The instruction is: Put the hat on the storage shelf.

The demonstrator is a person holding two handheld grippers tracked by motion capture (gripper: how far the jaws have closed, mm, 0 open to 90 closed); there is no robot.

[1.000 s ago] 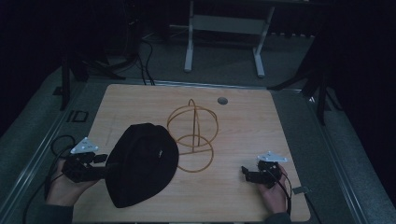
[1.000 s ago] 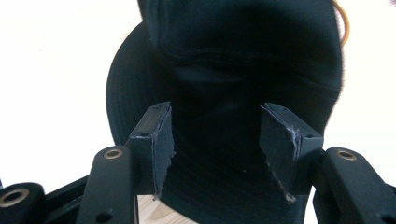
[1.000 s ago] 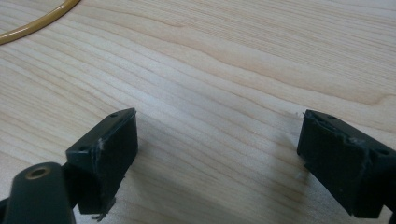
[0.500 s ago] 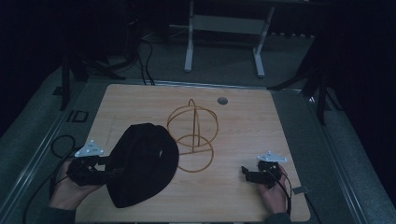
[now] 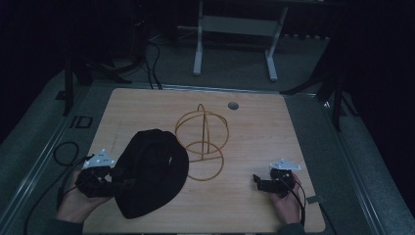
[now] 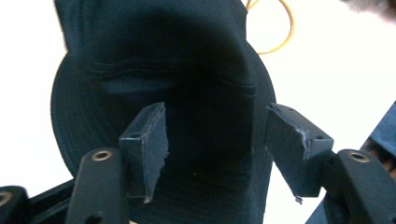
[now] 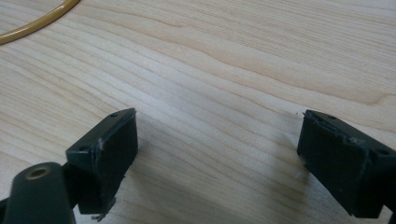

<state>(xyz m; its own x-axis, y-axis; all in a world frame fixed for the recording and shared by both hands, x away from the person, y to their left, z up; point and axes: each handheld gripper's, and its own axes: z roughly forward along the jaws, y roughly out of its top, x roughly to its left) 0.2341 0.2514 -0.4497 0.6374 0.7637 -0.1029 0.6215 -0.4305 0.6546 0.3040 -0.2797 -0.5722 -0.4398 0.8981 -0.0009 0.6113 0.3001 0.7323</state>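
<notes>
- Left gripper (image 5: 110, 178) had slid in against the hat (image 5: 151, 176), jaws apart across its brim, not clamped.
- Hat lay touching the wire stand (image 5: 203, 142), on its left.
- Right gripper (image 5: 264, 183), right of the stand, hadn't moved, jaws apart, empty.

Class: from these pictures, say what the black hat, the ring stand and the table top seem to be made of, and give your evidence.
Black hat: woven cloth, matte, with stitched rows on the brim.
Ring stand: thin yellowish hoops, maybe wire or cane; unclear.
Table top: pale wood or wood-look laminate, with visible grain.
</notes>
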